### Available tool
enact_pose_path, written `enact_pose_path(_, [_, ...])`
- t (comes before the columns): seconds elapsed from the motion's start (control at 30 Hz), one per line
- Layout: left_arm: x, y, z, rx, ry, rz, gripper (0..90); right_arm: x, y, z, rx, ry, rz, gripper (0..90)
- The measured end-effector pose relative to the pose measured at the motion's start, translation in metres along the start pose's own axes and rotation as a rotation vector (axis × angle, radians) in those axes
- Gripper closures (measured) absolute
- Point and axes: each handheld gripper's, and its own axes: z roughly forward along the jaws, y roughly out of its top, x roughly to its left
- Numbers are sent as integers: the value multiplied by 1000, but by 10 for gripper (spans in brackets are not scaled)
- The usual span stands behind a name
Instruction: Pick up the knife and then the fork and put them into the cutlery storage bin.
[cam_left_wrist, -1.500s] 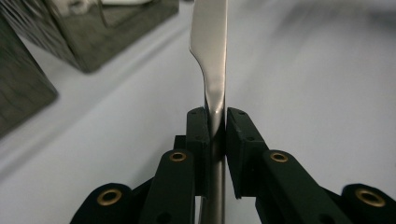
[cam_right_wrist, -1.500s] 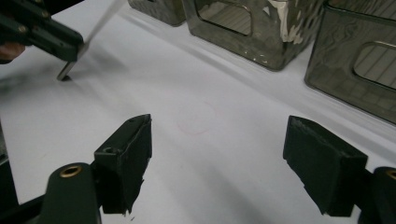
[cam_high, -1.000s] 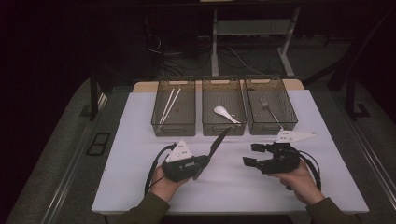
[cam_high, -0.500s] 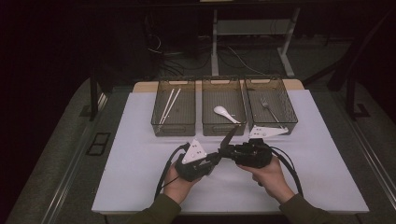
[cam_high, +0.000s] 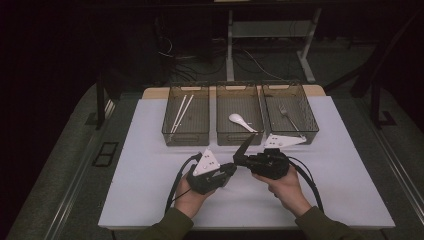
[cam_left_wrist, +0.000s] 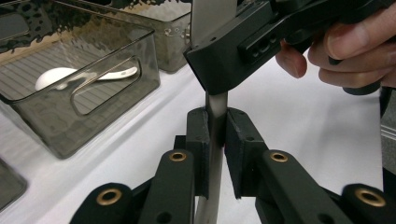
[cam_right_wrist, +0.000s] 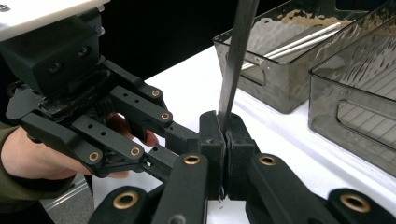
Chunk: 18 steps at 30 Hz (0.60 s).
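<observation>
Near edge, mid-table: left gripper (cam_high: 231, 170) and right gripper (cam_high: 239, 160) meet tip to tip. Both clamp the same thin metal knife (cam_high: 245, 146); right's jaws have just been closing onto it, with the blade between the pads. Knife slants up, off the white table (cam_high: 150, 150). Farther back, three bins: chopsticks (cam_high: 179, 113) left, spoon (cam_high: 242, 122) middle, fork (cam_high: 289, 117) right.
</observation>
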Motion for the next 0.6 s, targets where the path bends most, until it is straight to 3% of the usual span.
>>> enact_pose_path(0.3, [5, -8, -11, -4, -15, 14, 611, -6, 5, -15, 3, -44, -26, 882])
enact_pose_path(0.6, [20, -28, -47, 15, -29, 6, 429, -22, 16, -48, 17, -123, -42, 883])
